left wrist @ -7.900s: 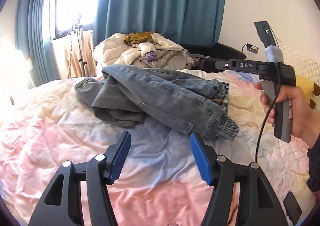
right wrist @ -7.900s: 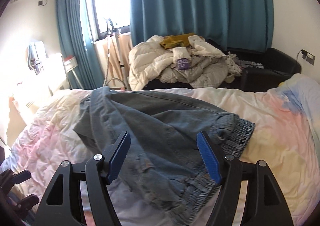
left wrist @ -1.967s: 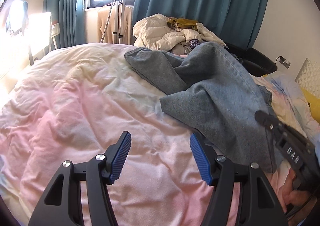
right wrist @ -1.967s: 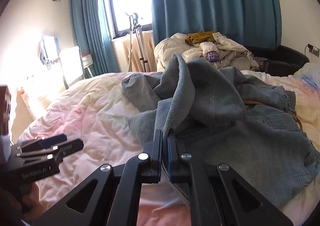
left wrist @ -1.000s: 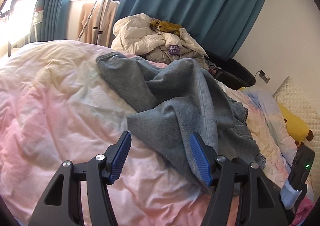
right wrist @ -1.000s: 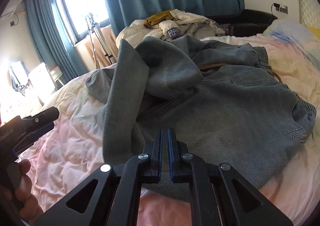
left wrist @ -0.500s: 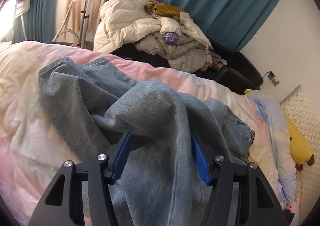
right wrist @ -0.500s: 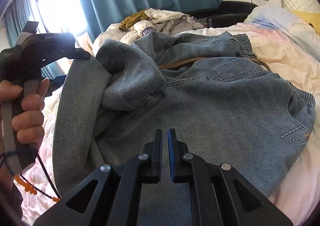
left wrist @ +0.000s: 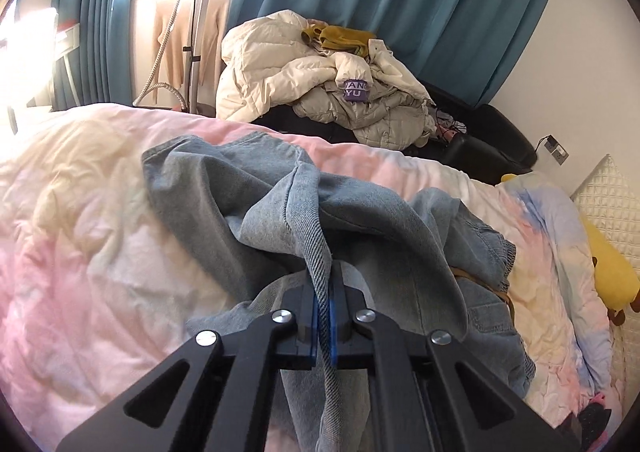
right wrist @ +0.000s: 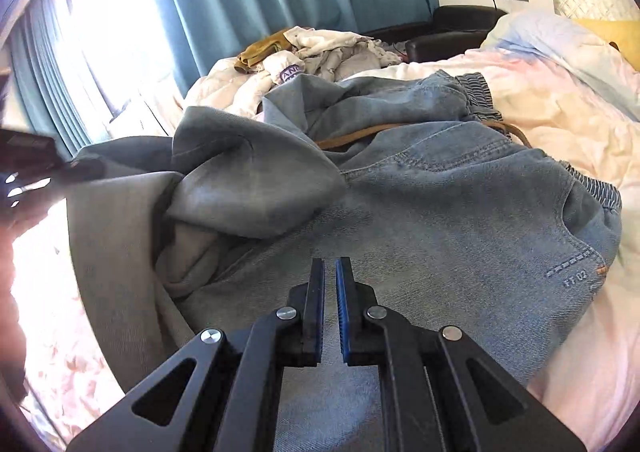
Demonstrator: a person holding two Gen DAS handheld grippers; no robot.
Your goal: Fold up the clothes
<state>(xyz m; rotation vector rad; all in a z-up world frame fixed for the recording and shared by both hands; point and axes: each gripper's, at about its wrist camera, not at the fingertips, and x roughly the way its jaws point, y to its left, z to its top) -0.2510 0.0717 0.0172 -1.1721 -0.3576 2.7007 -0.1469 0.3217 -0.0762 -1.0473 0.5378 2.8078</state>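
Observation:
A pair of light blue jeans (left wrist: 248,188) lies crumpled on the pastel duvet (left wrist: 80,212). My left gripper (left wrist: 323,272) is shut on a raised seam edge of one leg, and the denim hangs down between its blue pads. In the right wrist view the jeans (right wrist: 440,204) spread out with the elastic waistband to the right and a brown belt (right wrist: 400,132) showing. My right gripper (right wrist: 329,264) hovers low over the seat of the jeans, its jaws nearly together, with nothing seen between them. The left gripper's dark body (right wrist: 36,160) shows at the left edge.
A heap of pale jackets and clothes (left wrist: 320,72) lies on a black sofa (left wrist: 480,140) behind the bed, before teal curtains. A yellow plush toy (left wrist: 608,272) and quilted headboard sit at the right. A garment stand (left wrist: 196,32) is by the window.
My left gripper went from wide open around a fold of the jeans to shut on it and pulled the denim up. The right gripper stayed shut over the jeans.

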